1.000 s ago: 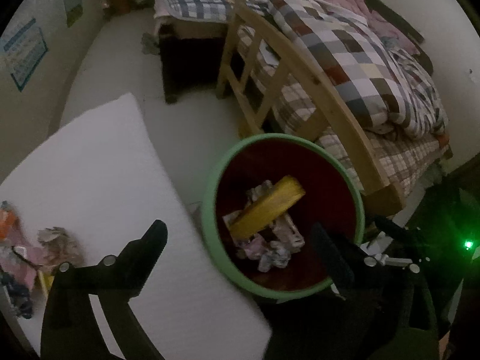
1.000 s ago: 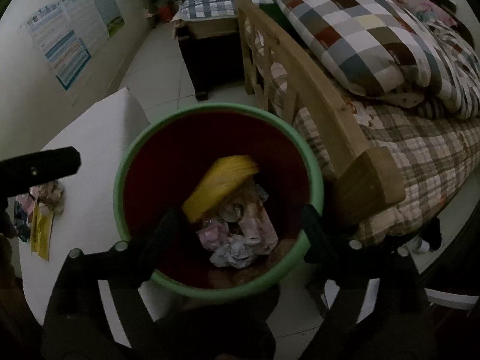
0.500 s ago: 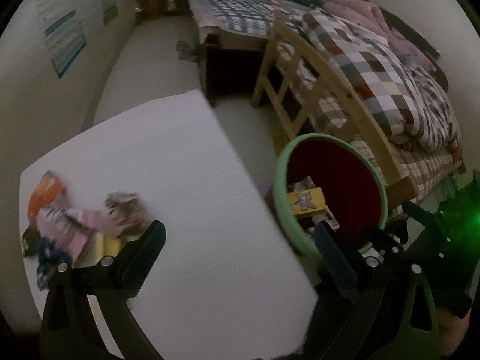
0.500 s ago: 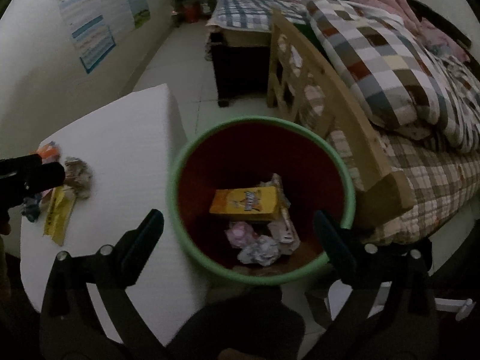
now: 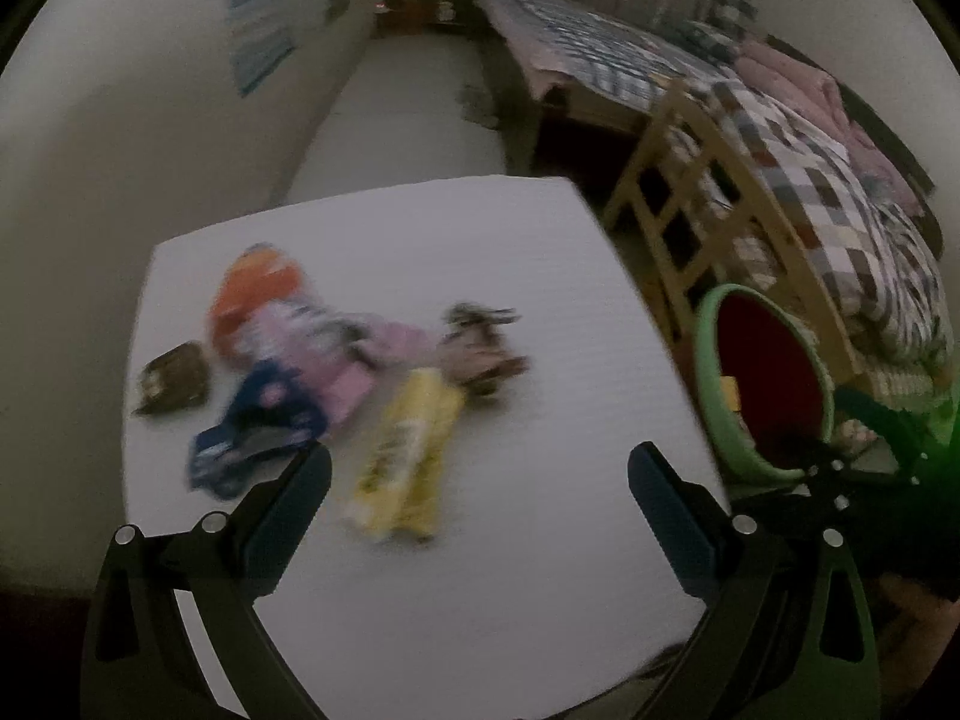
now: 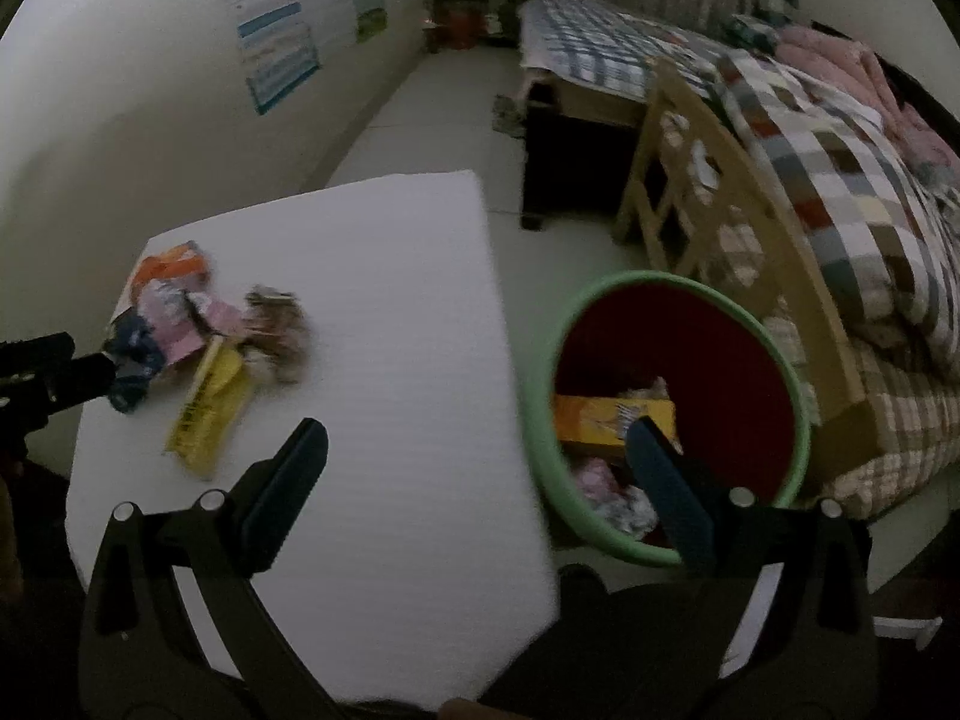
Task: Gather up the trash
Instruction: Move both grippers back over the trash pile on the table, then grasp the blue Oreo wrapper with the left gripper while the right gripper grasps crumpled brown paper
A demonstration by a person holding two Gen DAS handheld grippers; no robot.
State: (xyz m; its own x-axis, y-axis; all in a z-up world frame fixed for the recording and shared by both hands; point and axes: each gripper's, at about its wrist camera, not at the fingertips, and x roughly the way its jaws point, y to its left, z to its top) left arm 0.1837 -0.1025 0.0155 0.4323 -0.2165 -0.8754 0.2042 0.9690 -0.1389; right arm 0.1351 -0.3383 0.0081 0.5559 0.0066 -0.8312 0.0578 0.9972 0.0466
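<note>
A heap of wrappers lies on the white table [image 5: 480, 570]: a yellow packet [image 5: 405, 456], a pink wrapper [image 5: 354, 360], an orange one [image 5: 255, 285], a blue one [image 5: 252, 450], a crumpled brown one [image 5: 480, 348] and a small dark one [image 5: 174, 384]. My left gripper [image 5: 480, 483] hangs open above the table, just short of the yellow packet, nothing between its fingers. The green-rimmed red bin [image 6: 678, 420] stands on the floor right of the table, holding a yellow box [image 6: 606, 417] and crumpled paper [image 6: 624, 504]. My right gripper [image 6: 477, 450] is open and empty between table edge and bin.
A wooden bed frame [image 6: 720, 222] with a checked quilt [image 6: 840, 192] stands close behind the bin. A second bed [image 6: 588, 60] lies further back. Posters [image 6: 276, 48] hang on the left wall. The left gripper's finger [image 6: 54, 372] shows at the right view's left edge.
Both grippers have swung left from above the bin toward the table. The yellow box dropped from the right gripper and now lies in the bin. The wrapper heap has come into the left view's centre.
</note>
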